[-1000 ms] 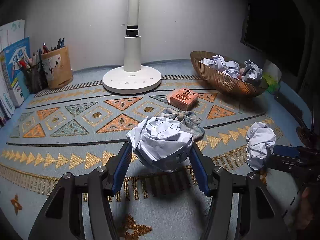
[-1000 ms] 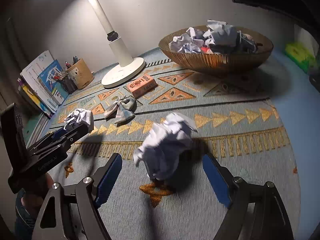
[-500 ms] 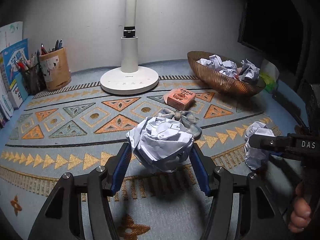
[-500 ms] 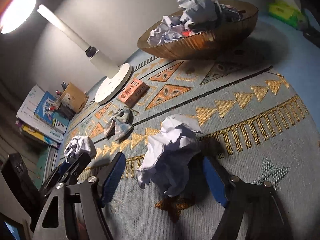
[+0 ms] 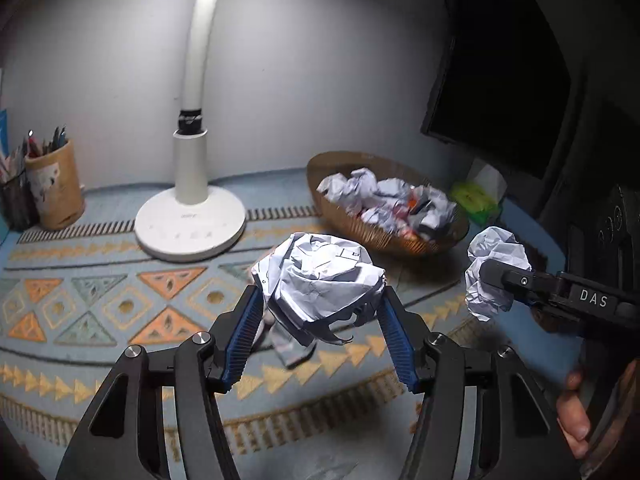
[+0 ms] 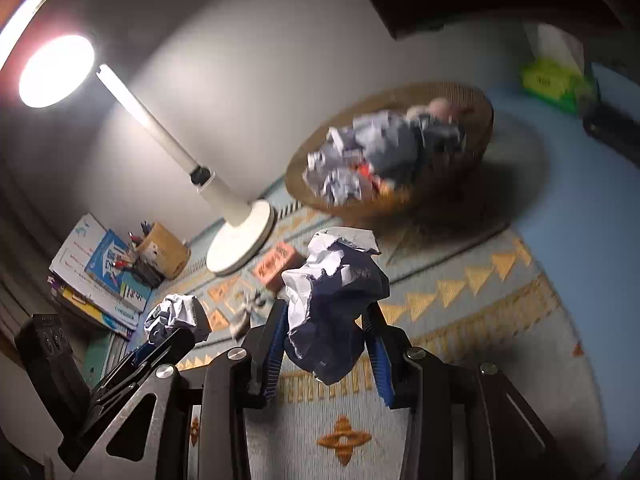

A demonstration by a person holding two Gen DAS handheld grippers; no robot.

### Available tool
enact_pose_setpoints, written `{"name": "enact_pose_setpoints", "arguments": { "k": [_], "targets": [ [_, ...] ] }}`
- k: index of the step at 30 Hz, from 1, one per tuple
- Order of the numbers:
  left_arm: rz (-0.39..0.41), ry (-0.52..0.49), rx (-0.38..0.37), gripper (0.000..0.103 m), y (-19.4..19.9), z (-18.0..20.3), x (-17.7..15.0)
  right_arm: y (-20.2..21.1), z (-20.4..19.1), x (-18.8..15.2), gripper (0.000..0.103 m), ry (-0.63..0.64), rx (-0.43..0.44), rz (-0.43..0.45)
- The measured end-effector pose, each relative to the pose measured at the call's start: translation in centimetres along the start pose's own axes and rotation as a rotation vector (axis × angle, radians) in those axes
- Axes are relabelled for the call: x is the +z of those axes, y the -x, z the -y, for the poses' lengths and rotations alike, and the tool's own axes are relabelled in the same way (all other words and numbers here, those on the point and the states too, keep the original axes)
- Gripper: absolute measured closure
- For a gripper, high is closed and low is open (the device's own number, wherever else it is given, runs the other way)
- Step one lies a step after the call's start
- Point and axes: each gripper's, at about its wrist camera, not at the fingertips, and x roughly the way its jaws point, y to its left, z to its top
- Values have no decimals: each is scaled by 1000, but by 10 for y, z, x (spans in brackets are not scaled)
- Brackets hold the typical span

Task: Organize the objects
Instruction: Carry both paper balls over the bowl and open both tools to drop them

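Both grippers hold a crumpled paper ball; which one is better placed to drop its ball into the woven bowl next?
Right, probably. In the left wrist view the right gripper and its paper ball sit beside the bowl; the left gripper with its ball sits further back.

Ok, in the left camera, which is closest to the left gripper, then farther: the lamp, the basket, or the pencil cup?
From the left gripper:
1. Lamp, its base just ahead, slightly left.
2. Basket, ahead on the right; too close to the lamp to rank surely.
3. Pencil cup, far back left.

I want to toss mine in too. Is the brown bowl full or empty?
Partly full. The bowl holds a heap of crumpled paper balls, reaching about rim height, with bare inner wall visible behind them.
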Motion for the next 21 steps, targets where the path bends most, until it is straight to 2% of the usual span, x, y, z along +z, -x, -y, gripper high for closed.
{"name": "enact_pose_setpoints", "arguments": {
  "k": [4, 8, 13, 16, 17, 18, 19, 20, 21],
  "targets": [
    [16, -17, -85, 46, -32, 19, 52, 12, 9, 53, 66, 35, -76, 121],
    [-91, 93, -277, 47, -93, 15, 90, -7, 29, 102, 66, 27, -162, 152],
    [-111, 137, -302, 47, -144, 14, 107, -47, 46, 143, 65, 29, -245, 111],
    [-98, 71, -238, 46, -158, 26, 110, -66, 45, 159, 65, 64, -304, 98],
    [-95, 50, -217, 44, -161, 30, 111, -73, 43, 163, 60, 79, -333, 96],
    [-99, 31, -198, 32, -165, 35, 112, -80, 42, 166, 44, 93, -345, 84],
    [-112, 14, -181, 16, -170, 40, 112, -86, 42, 169, 34, 100, -343, 65],
    [-125, 0, -160, 13, -172, 43, 112, -89, 43, 170, 28, 103, -341, 60],
    [-128, -5, -156, 12, -172, 44, 111, -89, 44, 171, 28, 107, -338, 65]
  ]
}}
